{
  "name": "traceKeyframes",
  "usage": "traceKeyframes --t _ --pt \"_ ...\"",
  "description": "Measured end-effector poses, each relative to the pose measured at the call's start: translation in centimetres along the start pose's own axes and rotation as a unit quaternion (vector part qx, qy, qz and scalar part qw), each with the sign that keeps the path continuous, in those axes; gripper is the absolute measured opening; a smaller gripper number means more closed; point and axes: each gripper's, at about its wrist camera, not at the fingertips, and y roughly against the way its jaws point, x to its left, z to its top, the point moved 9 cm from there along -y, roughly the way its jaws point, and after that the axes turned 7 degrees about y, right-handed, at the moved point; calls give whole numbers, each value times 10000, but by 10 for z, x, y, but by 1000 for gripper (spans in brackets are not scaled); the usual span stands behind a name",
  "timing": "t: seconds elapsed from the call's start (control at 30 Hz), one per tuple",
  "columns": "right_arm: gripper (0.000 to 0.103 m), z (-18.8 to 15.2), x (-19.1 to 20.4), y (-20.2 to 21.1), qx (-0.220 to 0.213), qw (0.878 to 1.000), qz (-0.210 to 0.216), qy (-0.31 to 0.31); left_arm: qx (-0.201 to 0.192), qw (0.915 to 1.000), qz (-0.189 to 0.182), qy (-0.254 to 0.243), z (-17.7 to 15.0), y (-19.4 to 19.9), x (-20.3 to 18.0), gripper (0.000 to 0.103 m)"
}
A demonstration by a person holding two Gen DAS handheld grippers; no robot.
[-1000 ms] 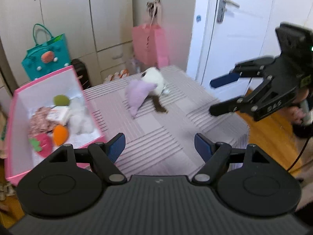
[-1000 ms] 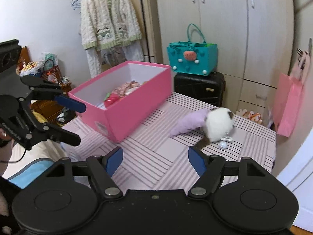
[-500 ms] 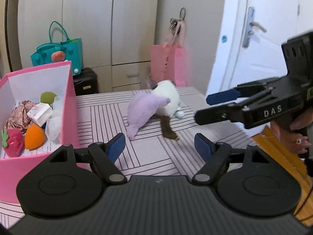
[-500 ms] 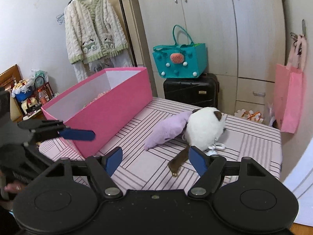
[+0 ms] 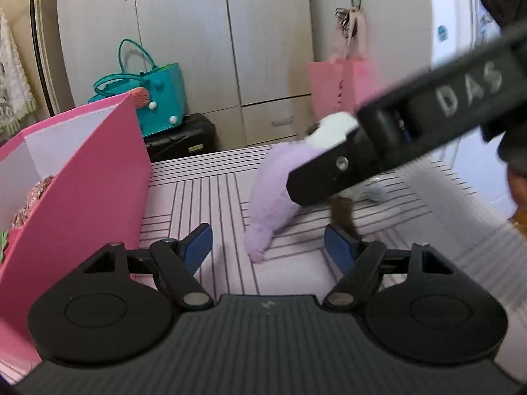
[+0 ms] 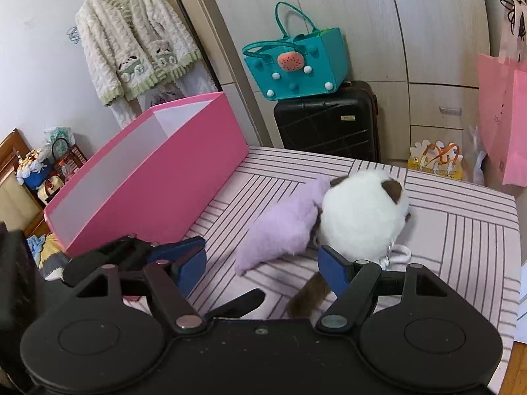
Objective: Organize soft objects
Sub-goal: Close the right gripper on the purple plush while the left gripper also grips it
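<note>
A purple plush (image 5: pixel 276 191) (image 6: pixel 283 227) lies on the striped table cloth (image 5: pixel 210 197), leaning against a white plush with brown patches (image 6: pixel 362 217) (image 5: pixel 332 128). The toys' brown tail (image 6: pixel 309 296) points toward me. My left gripper (image 5: pixel 266 247) has its jaws closing. The purple plush's thin end sits between them, and the pads are clear of it. My right gripper (image 6: pixel 262 263) is open, low over the same end. One of its fingers (image 5: pixel 329 177) crosses in front of the toys in the left wrist view. A pink box (image 5: pixel 82 181) (image 6: pixel 158 177) stands to the left.
Behind the table a teal bag (image 6: pixel 296 62) sits on a black suitcase (image 6: pixel 326 121) before the wardrobe. A pink paper bag (image 5: pixel 342 89) hangs at the right. A knitted cardigan (image 6: pixel 131 42) hangs at the back left. One left gripper finger (image 6: pixel 171 249) shows beside the box.
Both grippers have dropped and closed in on the two plush toys. The right gripper now crosses in front of them in the left wrist view. The toys have not moved.
</note>
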Motion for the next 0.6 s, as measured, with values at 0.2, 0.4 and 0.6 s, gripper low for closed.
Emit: traceKeyframes --t 0.2,0.4,0.6 --pt "79 4 -11 -24 271 9976 35 -639 11 9998 30 212 10 -23 6 68" --pt "79 4 -23 -40 294 9909 217 -1294 -80 9997 82 -215 19 -30 -5 58" --pt "79 4 -29 -45 227 9849 355 -1678 15 9995 78 -294 20 -40 -6 40"
